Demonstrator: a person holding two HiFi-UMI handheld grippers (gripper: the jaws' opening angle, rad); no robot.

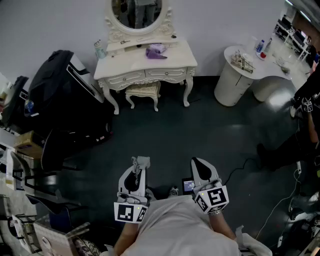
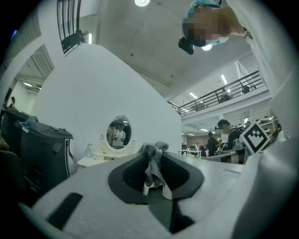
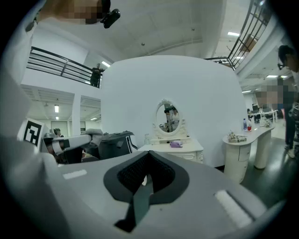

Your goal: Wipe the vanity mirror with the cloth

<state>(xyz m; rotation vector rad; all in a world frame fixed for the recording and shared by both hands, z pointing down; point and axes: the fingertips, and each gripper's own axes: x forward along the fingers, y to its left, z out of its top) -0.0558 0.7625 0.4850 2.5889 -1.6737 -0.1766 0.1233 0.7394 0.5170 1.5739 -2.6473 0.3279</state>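
Note:
The oval vanity mirror (image 1: 136, 12) stands on a white dressing table (image 1: 172, 64) against the far wall, a few steps ahead across the dark floor. It also shows in the left gripper view as the mirror (image 2: 119, 133) and in the right gripper view as the mirror (image 3: 169, 117). My left gripper (image 1: 141, 161) is held low in front of me, shut on a grey cloth (image 2: 153, 161) that sticks up between its jaws. My right gripper (image 1: 198, 163) is beside it, shut and empty; its jaws meet in the right gripper view (image 3: 148, 158).
A purple item (image 1: 156, 51) and a small bottle (image 1: 100, 49) lie on the dressing table, with a stool (image 1: 142, 90) under it. Black bags and a suitcase (image 1: 60, 90) crowd the left. A round white table (image 1: 235, 75) stands right, a person (image 1: 305, 115) at the right edge.

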